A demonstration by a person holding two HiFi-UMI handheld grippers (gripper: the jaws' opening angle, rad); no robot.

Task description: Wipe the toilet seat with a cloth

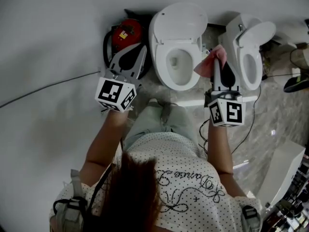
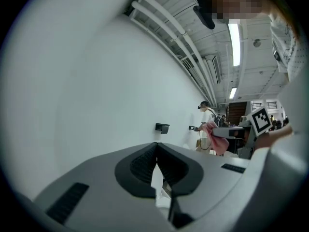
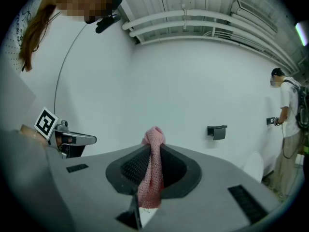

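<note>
A white wall and a marbled floor (image 1: 285, 115) held two toilets side by side. Nearest me, my left gripper (image 1: 128, 62) had its jaws drawn together on nothing. It hung off the left edge of the middle toilet (image 1: 159, 33), over a red thing (image 1: 126, 33) on the floor.

My right gripper (image 1: 218, 70) was clamped on the pink cloth (image 1: 211, 62), which bunched up past the tips. The cloth sat just beside the right rim of the seat (image 1: 165, 66), between the two toilets, and I could not tell whether it touched.

The seat lay ahead and to the left of my right jaws, its long axis running away from me toward the raised lid (image 1: 178, 21). My right hand was plainly the nearer, so I judged the move to be a short sweep leftward onto the rim. The second toilet (image 1: 251, 52) stood about as close on the right.
</note>
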